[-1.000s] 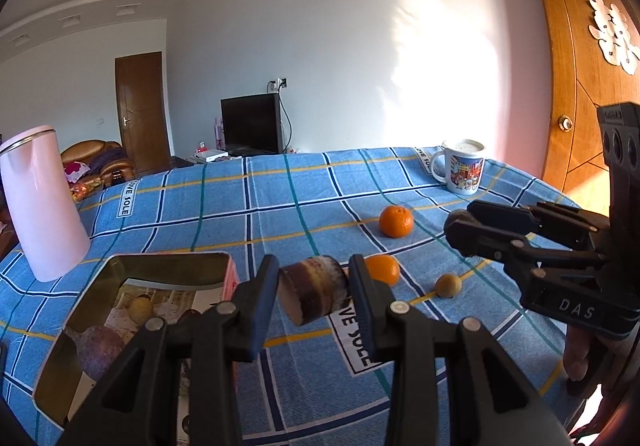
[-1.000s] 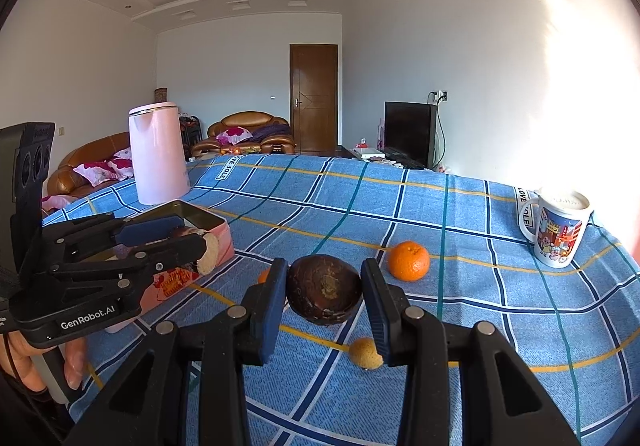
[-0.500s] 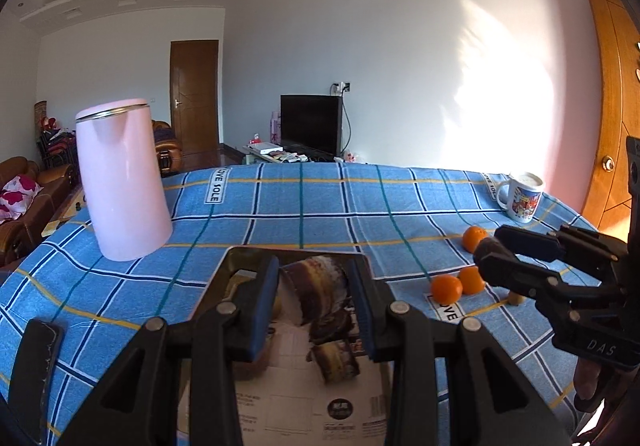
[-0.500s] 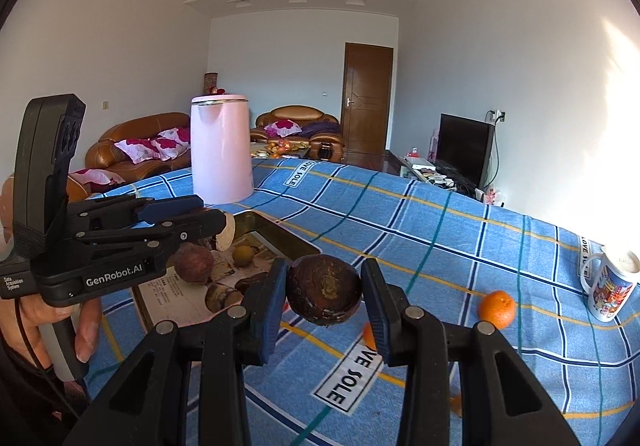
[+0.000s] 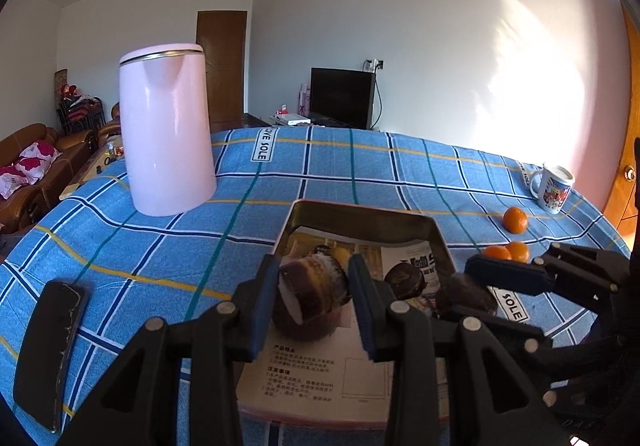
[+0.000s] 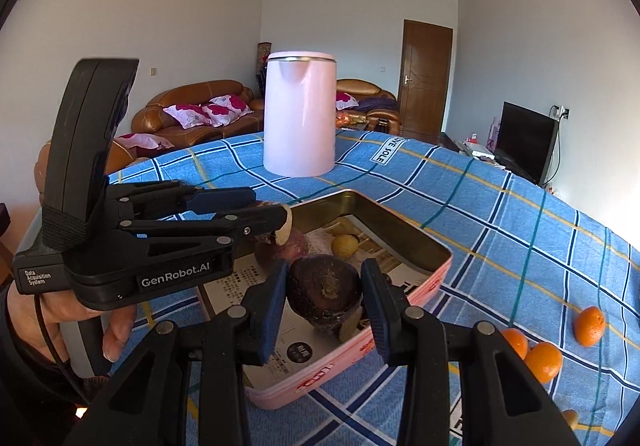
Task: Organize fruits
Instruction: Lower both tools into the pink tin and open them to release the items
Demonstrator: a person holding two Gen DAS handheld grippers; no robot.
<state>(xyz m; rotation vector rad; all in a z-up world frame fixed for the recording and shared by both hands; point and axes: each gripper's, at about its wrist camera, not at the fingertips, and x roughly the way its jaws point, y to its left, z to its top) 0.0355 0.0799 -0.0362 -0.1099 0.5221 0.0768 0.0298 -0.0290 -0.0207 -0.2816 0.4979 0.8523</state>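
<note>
Glossy metal tin [image 6: 404, 230], paper-lined; checked cloth tablecloth [image 5: 168, 258].

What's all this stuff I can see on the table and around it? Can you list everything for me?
Tablecloth: one, blue plaid, over the table.
Tin box: one, pink outside, paper-lined, mid-table, fruit inside.
Kettle: one, pink, behind the tin.
Oranges: three, orange, on the cloth right of the tin.
Mug: one, white printed, far right.
Phone: one, black, near left edge.
Television: one, black, by the wall.
Left claw: black, clamps a cut brown fruit above the tin.
Right claw: black, clamps a round brown fruit above the tin.
</note>
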